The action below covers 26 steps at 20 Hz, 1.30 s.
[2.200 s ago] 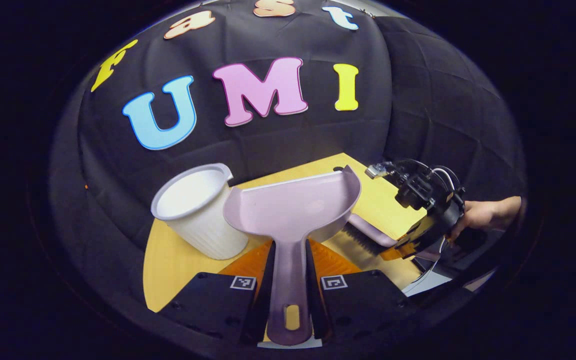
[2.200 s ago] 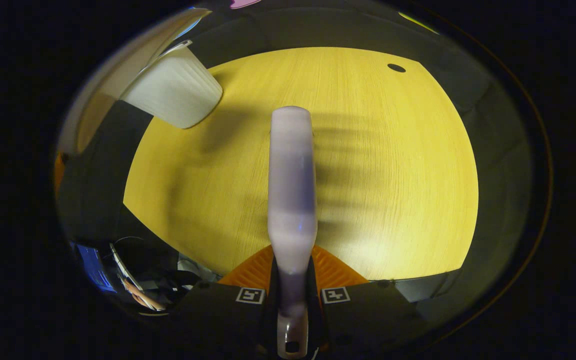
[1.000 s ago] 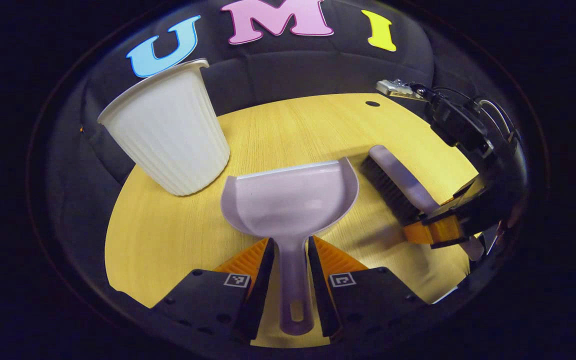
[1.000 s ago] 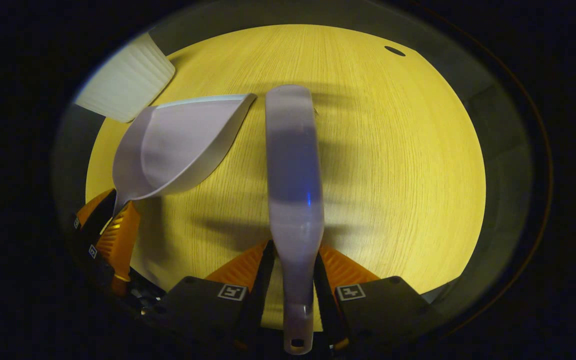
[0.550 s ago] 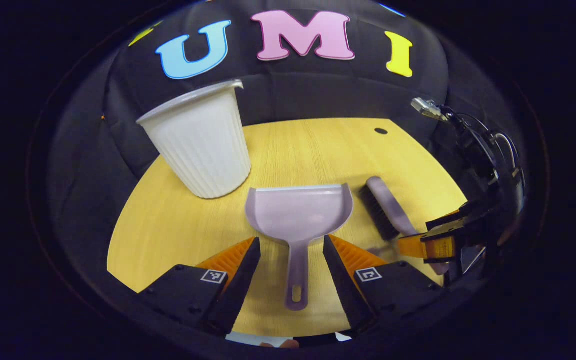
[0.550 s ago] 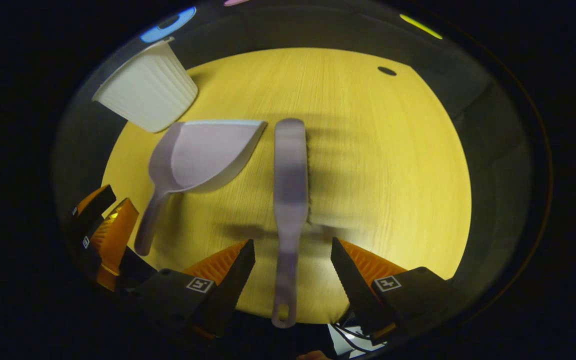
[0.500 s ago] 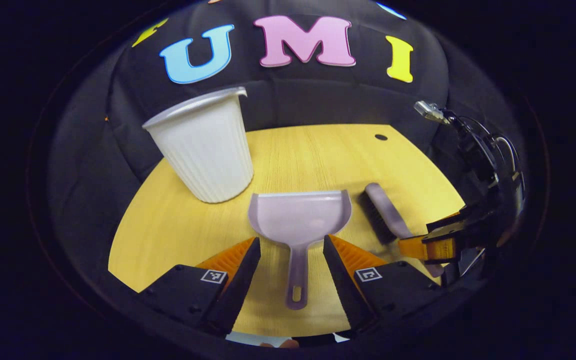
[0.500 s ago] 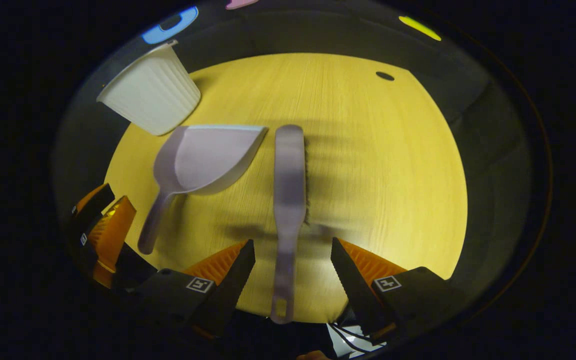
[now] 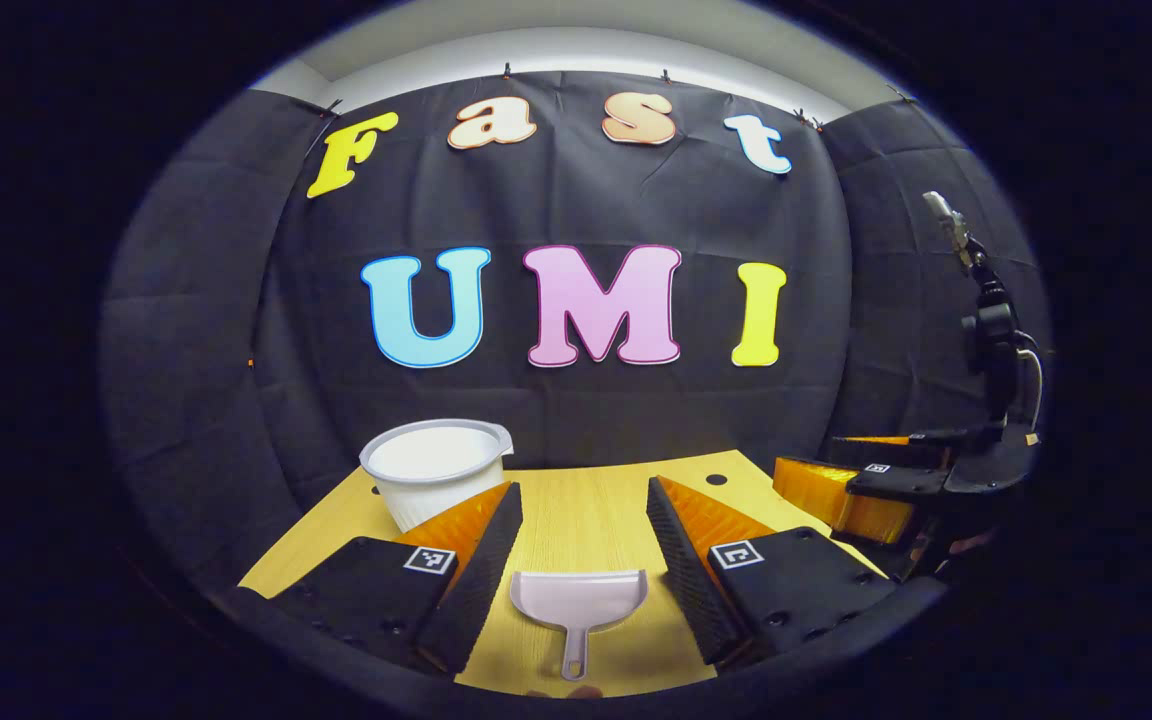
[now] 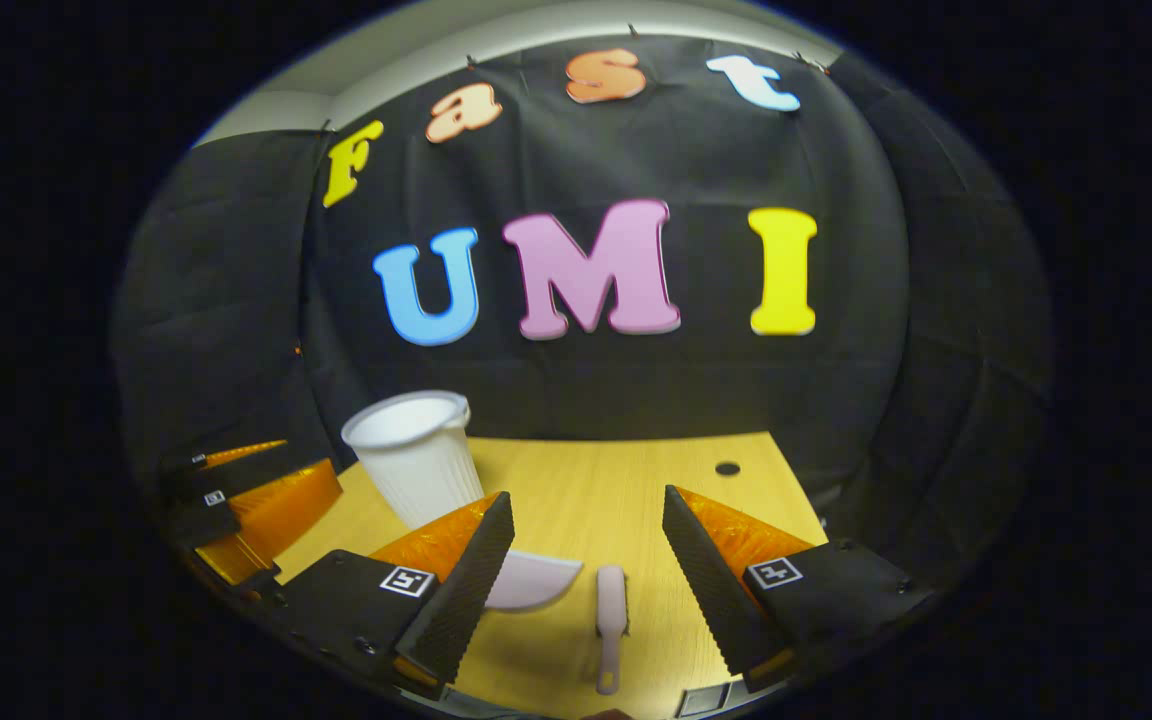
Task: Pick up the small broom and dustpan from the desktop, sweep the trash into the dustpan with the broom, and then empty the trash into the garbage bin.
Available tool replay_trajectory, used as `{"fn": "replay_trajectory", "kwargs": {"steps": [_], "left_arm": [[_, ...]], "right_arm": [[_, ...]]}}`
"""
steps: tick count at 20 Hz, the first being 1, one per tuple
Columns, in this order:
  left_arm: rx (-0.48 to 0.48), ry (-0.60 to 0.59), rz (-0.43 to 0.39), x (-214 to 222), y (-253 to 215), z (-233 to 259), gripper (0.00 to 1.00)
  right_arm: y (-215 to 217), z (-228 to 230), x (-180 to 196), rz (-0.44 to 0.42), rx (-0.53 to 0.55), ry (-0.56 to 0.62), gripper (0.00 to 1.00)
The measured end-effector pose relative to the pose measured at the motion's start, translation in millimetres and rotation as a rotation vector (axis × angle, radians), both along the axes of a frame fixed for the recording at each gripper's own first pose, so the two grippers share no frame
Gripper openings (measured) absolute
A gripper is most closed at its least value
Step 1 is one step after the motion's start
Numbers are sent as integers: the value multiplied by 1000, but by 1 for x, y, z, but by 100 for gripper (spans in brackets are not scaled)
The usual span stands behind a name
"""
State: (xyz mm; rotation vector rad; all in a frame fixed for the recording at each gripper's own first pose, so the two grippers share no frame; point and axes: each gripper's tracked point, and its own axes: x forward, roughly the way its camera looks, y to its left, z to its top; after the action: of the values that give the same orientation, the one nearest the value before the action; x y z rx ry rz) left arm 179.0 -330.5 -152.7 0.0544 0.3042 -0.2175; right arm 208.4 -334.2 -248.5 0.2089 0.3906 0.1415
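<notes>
Both claws are spread wide and holding nothing. In the left gripper view, the left claw (image 9: 576, 540) sits at the bottom center of the frame, and the dustpan (image 9: 578, 602) lies flat on the tabletop (image 9: 576, 500) in the gap between its fingers, handle pointing toward the bottom edge. The white garbage bin (image 9: 434, 470) stands upright just left of center, partly behind the left finger. Over at the right edge of that frame you can see the right claw (image 9: 871, 480), raised above the tabletop.

In the right gripper view, the right claw (image 10: 581, 560) is at bottom center and the small broom (image 10: 611, 620) lies on the tabletop between its fingers, untouched. The dustpan (image 10: 531, 580) pokes out beside it to the left, half hidden by the finger. The garbage bin (image 10: 416, 455) is left of center, and the left claw (image 10: 246, 500) shows at the lower left.
</notes>
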Motion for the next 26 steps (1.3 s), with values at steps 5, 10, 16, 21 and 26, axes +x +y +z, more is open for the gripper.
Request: {"fn": "replay_trajectory", "kwargs": {"steps": [5,10,16,21,26], "left_arm": [[-64,-116,-2,-19,18,38,75],[-82,-116,67,-47,45,30,74],[-90,-126,51,-77,68,30,74],[-108,-115,31,-85,64,26,74],[-67,-129,7,-89,62,25,74]], "right_arm": [[-7,16,-4,-58,-60,-90,98],[-1,55,-41,-110,-133,-197,97],[-1,51,-67,-136,-185,-177,97],[-3,44,-79,-144,-196,-139,95],[0,40,-86,-148,-198,-125,95]]}}
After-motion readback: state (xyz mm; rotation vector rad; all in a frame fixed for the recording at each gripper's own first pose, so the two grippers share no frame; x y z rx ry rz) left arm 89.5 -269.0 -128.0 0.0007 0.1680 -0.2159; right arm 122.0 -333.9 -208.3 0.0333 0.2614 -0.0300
